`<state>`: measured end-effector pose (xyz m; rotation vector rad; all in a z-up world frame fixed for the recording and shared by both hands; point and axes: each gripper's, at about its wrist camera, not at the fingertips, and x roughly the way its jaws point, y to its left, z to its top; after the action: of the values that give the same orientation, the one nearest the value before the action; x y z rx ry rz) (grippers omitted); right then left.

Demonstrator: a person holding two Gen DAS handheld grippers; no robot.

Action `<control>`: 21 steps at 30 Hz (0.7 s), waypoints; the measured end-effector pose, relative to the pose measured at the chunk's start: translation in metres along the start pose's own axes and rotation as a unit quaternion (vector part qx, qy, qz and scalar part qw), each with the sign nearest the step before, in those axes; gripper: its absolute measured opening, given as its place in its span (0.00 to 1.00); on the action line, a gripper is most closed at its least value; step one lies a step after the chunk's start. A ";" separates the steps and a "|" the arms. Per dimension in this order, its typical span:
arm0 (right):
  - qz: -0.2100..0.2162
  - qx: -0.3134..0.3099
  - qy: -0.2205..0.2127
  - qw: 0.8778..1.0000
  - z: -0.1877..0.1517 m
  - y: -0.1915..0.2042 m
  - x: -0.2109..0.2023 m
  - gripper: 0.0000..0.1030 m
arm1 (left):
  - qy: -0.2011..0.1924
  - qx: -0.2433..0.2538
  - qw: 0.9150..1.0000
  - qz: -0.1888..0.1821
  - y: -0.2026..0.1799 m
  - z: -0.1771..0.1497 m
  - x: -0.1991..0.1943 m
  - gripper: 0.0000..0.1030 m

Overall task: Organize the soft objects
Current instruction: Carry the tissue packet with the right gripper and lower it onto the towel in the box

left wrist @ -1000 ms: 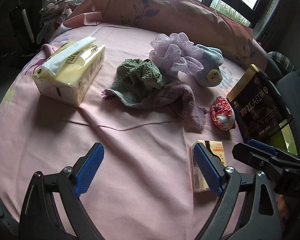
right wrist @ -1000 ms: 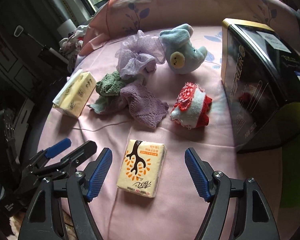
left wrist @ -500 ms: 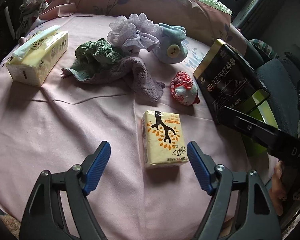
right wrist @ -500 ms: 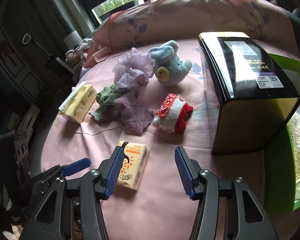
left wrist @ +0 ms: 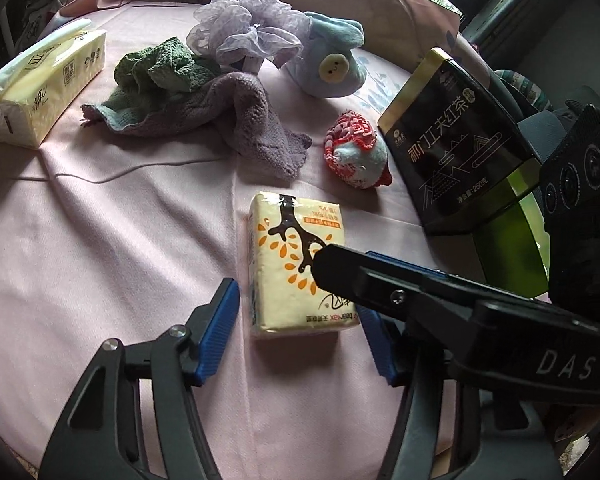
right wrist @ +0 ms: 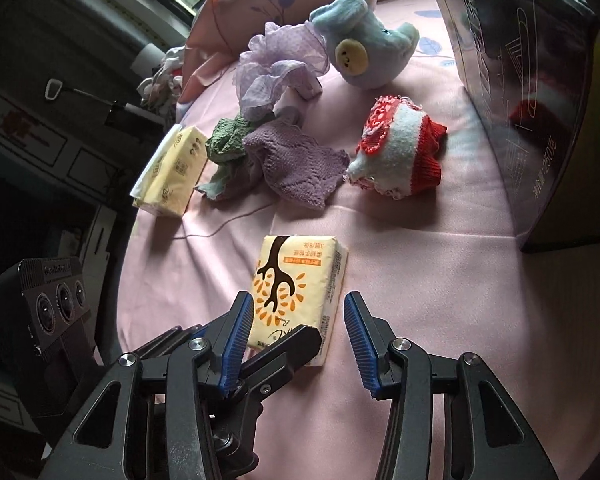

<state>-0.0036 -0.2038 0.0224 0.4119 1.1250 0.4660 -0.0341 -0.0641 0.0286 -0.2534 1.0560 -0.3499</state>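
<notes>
Since both grippers crowd the small tissue pack (right wrist: pixel 298 292) at lower centre, I'd let the right gripper (right wrist: pixel 298 340), fingers apart, straddle its long sides squarely; left gripper (left wrist: pixel 300 328) is spread too, so back off.

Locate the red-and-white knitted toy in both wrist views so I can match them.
Left wrist: red-and-white knitted toy right of centre, between the purple cloth and the black tea box.
Right wrist: toy upper right of centre, left of the box.
Shared landmark: small tissue pack, just below the toy in both.
</notes>
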 end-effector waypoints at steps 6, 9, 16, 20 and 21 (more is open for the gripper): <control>0.013 0.013 0.005 1.000 0.000 -0.006 0.001 0.49 | -0.009 0.009 1.000 -0.010 -0.012 -0.001 -0.001 0.48; 0.005 0.003 -0.010 1.000 -0.001 -0.001 -0.012 0.49 | -0.024 0.022 0.999 -0.007 -0.023 0.000 -0.008 0.48; 0.017 -0.030 -0.097 0.995 0.002 0.015 -0.080 0.49 | -0.104 0.079 0.991 -0.004 -0.073 0.012 -0.054 0.48; 0.026 -0.045 -0.152 0.987 0.003 0.018 -0.124 0.49 | -0.148 0.123 0.981 0.000 -0.108 0.018 -0.080 0.48; 0.027 -0.047 -0.163 0.985 0.002 0.017 -0.134 0.49 | -0.155 0.134 0.979 -0.001 -0.116 0.020 -0.084 0.48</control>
<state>-0.0520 -0.2640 0.1337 0.4197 0.7739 0.4779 -0.0727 -0.1361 0.1477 -0.0640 0.6930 -0.4346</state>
